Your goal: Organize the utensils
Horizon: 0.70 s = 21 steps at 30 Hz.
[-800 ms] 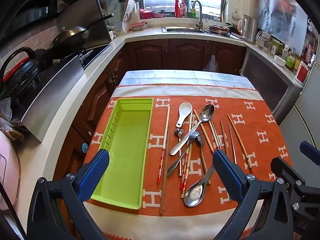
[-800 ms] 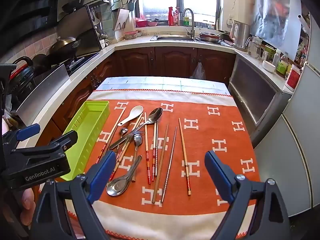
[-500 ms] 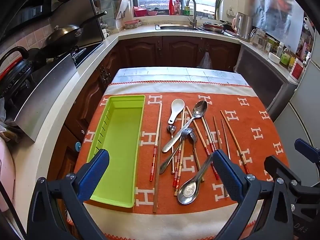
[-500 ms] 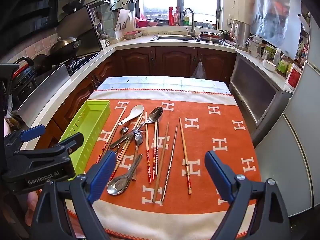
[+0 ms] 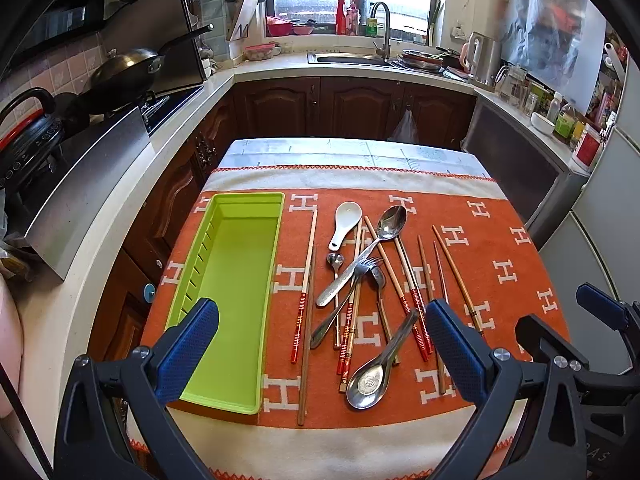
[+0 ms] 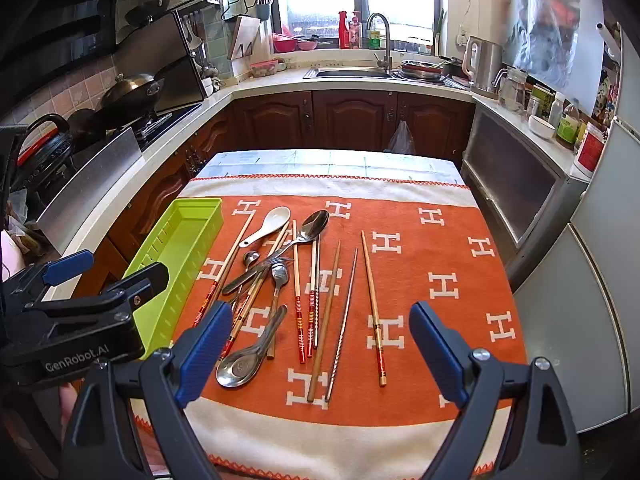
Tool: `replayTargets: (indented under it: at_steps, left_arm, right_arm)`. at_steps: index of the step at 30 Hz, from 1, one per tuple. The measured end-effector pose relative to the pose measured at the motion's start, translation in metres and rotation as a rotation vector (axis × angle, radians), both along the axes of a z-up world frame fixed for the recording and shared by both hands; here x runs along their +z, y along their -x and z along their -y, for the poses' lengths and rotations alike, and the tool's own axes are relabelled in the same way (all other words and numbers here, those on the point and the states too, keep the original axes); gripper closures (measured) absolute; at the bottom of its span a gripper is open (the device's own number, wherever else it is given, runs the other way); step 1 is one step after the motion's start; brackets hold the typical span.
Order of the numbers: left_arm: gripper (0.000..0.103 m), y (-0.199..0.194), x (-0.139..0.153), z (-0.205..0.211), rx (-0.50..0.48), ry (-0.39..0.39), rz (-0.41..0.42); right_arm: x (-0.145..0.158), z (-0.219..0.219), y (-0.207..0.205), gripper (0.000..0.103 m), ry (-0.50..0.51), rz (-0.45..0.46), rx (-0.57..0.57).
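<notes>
Left tongs (image 5: pixel 322 354) spread wide, nothing between pads, touching nothing, hovering above near end of green tray (image 5: pixel 236 248). Right tongs (image 6: pixel 320 354) equally wide, empty, above chopsticks (image 6: pixel 372 304). Utensils scattered on orange cloth (image 6: pixel 440 248) on table: white ceramic spoon (image 5: pixel 345 220), steel spoons (image 5: pixel 370 376), fork (image 5: pixel 352 280); tray empty, just left of them

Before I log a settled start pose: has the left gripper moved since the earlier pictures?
Yes. In the left wrist view the green tray and kitchen sink sit higher in frame than before, so the open left gripper has tipped or shifted downward.
</notes>
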<state>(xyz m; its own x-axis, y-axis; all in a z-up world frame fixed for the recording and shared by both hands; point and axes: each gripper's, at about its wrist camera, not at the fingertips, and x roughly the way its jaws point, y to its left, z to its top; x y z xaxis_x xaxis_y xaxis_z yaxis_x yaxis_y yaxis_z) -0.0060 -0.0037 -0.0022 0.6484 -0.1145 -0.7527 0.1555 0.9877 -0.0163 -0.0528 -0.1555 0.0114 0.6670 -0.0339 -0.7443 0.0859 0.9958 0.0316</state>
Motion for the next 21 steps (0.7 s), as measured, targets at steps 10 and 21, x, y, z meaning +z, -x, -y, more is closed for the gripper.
replayTargets:
  at_steps: [10, 21]
  left_arm:
    - [0.001, 0.0021, 0.0020, 0.0030, -0.001, -0.015, 0.000]
    - [0.001, 0.0022, 0.0022, 0.0071, -0.003, -0.026, -0.004]
  right_arm:
    - [0.0001, 0.0009, 0.0005, 0.013, -0.006, 0.002, 0.002]
    - [0.0002, 0.0009, 0.0008, 0.013, -0.010, 0.003, 0.002]
